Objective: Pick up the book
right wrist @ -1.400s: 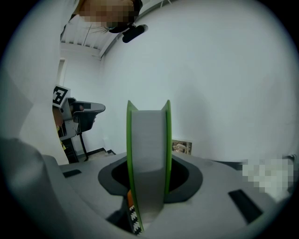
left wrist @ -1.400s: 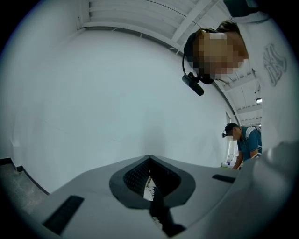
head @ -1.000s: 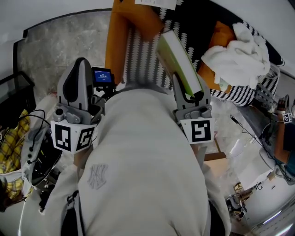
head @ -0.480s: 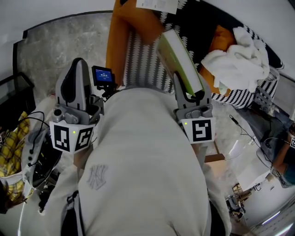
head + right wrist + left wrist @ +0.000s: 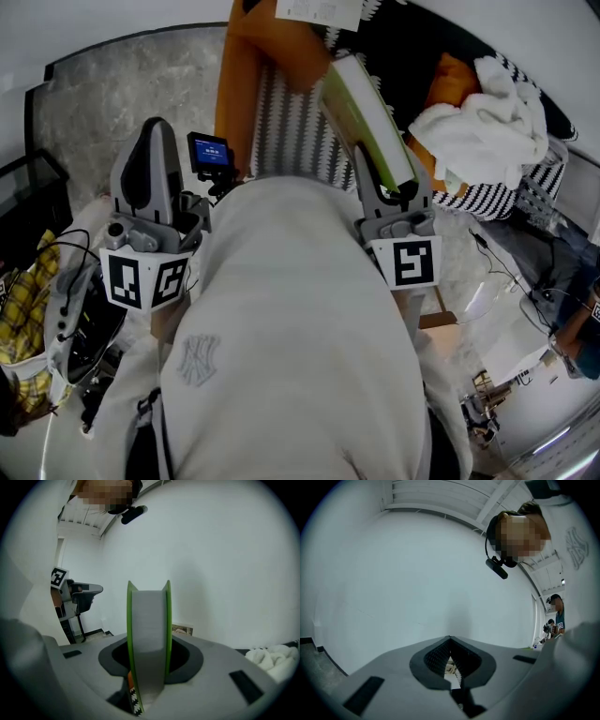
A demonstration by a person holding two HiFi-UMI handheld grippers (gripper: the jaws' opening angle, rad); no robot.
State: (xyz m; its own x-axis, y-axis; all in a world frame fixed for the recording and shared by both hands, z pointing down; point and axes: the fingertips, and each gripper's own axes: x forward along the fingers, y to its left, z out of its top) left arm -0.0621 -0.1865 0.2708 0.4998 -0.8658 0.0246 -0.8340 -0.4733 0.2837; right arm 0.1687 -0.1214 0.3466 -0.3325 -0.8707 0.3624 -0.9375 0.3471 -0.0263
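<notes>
The book has green covers and a pale page block. It stands on edge, up off the furniture, with my right gripper shut on its lower end in the head view. In the right gripper view the book rises upright between the two jaws of the right gripper, which press on both covers. My left gripper is held out in front of the person's left side with nothing in it. In its own view the left gripper faces a bare white wall, and its jaws meet at the tips.
Ahead lies an orange cushion under a black-and-white zigzag blanket. White towels fill a striped basket at the right. A small lit screen sits by the left gripper. Cables and a yellow plaid cloth lie lower left. Another person is at the far right.
Both grippers have drifted slightly, the left a little leftward and the right a little rightward, with the book still clamped. The person at the far right has shifted.
</notes>
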